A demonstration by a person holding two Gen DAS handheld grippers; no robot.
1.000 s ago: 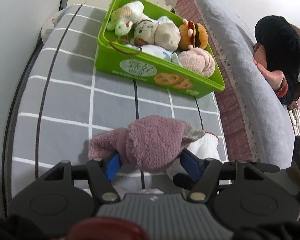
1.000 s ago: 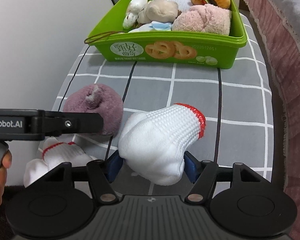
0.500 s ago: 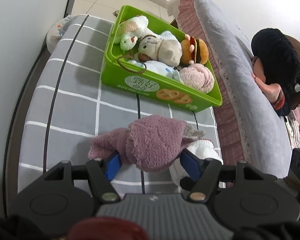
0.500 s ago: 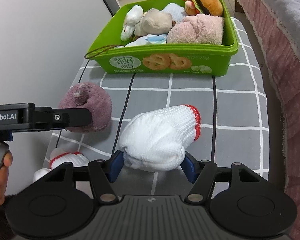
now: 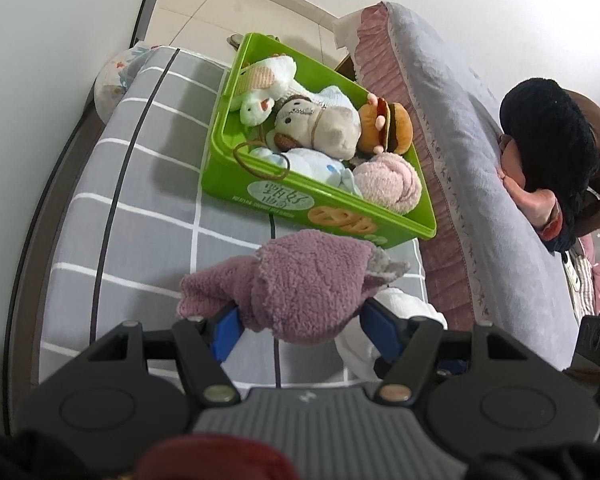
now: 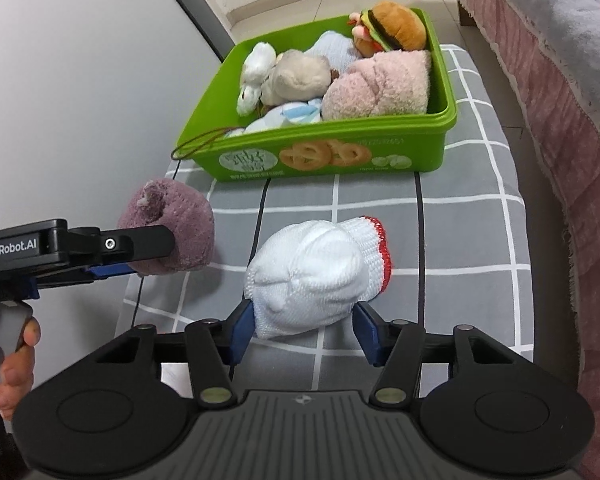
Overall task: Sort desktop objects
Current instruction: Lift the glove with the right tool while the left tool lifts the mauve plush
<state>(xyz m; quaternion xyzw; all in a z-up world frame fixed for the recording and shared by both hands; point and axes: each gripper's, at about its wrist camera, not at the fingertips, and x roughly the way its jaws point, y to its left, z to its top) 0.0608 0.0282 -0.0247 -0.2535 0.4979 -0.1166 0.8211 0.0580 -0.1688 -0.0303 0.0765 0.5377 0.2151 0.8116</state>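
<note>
My left gripper (image 5: 304, 320) is shut on a purple fuzzy bundle (image 5: 308, 280), held above the grey checked cover. The right wrist view shows that bundle (image 6: 180, 220) at the left, with the left gripper (image 6: 140, 256) around it. My right gripper (image 6: 306, 324) has a white knitted glove with a red cuff (image 6: 320, 268) between its blue pads. Its jaws are closing and press on the glove's sides. The glove (image 5: 400, 308) peeks out below the purple bundle in the left wrist view. Beyond both stands a green plastic box (image 6: 340, 152) holding several plush toys.
The grey checked cover (image 6: 460, 232) ends at a white wall on the left and a pink-frilled grey bedspread (image 6: 560, 80) on the right. A brown cord loop (image 6: 196, 144) hangs over the box's corner. A person's hand (image 6: 12, 380) holds the left gripper's handle. A dark-haired head (image 5: 548, 140) rests at the right.
The right gripper's pads have drawn closer together on the white glove and lifted it slightly. A second white glove at lower left has left the right view. The left gripper keeps its grip.
</note>
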